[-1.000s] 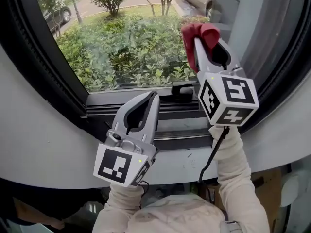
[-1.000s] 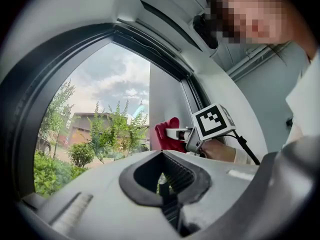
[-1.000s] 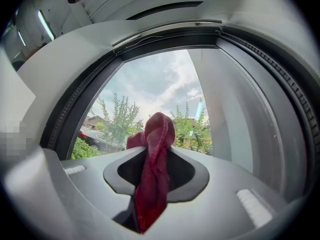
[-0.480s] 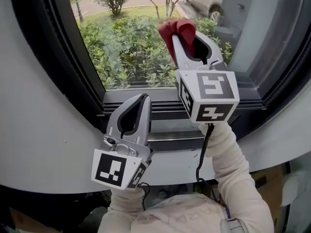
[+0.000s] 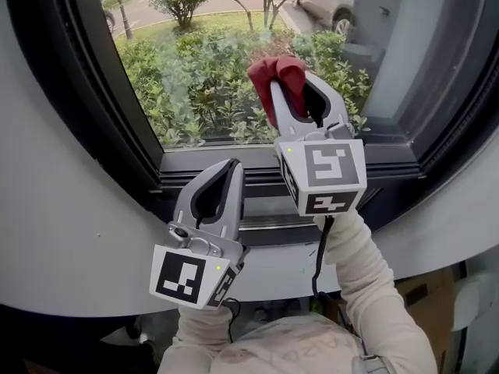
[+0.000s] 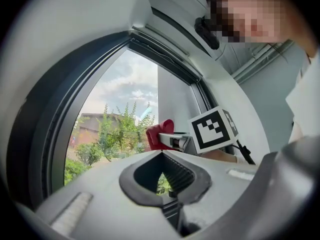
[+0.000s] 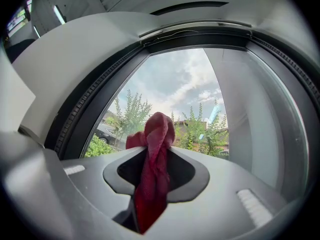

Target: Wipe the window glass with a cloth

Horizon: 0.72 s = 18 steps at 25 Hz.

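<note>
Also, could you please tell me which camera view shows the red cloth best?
The right gripper view: the red cloth fills the centre, clamped in the jaws of the right tool. The head view shows only its bunched end above that tool; the left gripper view shows a small, distant red patch.

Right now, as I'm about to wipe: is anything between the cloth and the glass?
Nothing visible is. The cloth sticks out past the tips of the right gripper, whose jaws are shut on it, and faces bare glass. The left gripper, shut and empty, sits lower by the frame, off to the side.
</note>
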Available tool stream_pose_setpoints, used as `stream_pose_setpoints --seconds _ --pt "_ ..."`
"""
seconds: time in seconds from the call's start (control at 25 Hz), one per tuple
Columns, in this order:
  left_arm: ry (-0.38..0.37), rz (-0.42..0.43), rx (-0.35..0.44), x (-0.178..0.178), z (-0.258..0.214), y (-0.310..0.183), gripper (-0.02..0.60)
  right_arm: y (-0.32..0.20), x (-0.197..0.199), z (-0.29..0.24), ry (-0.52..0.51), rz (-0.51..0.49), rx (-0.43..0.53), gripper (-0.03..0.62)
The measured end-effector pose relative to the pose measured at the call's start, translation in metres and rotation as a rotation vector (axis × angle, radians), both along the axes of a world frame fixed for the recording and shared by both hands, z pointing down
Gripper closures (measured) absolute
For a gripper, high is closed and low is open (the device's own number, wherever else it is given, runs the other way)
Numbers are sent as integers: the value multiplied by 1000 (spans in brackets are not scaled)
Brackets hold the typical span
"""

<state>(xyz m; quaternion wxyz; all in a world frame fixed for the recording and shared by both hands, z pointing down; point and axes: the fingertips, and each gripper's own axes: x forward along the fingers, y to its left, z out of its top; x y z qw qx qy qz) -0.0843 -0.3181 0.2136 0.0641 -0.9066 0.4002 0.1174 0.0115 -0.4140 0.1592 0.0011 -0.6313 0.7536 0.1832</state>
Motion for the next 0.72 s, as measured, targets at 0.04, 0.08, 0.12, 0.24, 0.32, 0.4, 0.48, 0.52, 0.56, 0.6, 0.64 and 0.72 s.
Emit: stream_pose_setpoints --seconds 0.04,0.08,0.12,0.24,0.32,0.4,0.48,0.52,0.56,0.6,0.64,0.72 --pt "1 6 0 3 -1 0 581 1 3 -1 3 1 -3 461" --pt "2 13 1 7 -2 0 581 1 9 -2 4 6 -3 461" --pt "2 20 2 12 -3 0 581 2 16 -3 5 14 -1 459" --pt "1 46 7 37 -4 1 581 6 47 -4 4 41 8 457" --pt "-4 64 12 57 -5 1 581 9 69 -6 4 60 15 456" --pt "-10 81 19 77 -6 2 581 12 91 -8 5 78 25 456" --pt "-16 98 27 97 -9 3 581 16 113 -10 2 93 34 456" --pt "-18 107 30 107 -10 4 581 17 124 -11 -2 101 37 456" --pt "-20 115 32 117 -11 5 581 19 134 -12 -6 107 40 456" --pt "-21 124 32 126 -12 5 581 21 145 -12 -11 113 42 456" --pt "-22 133 32 135 -13 6 581 23 155 -13 -17 119 45 456" --pt "-26 149 33 153 -13 6 581 25 175 -13 -28 129 50 456"
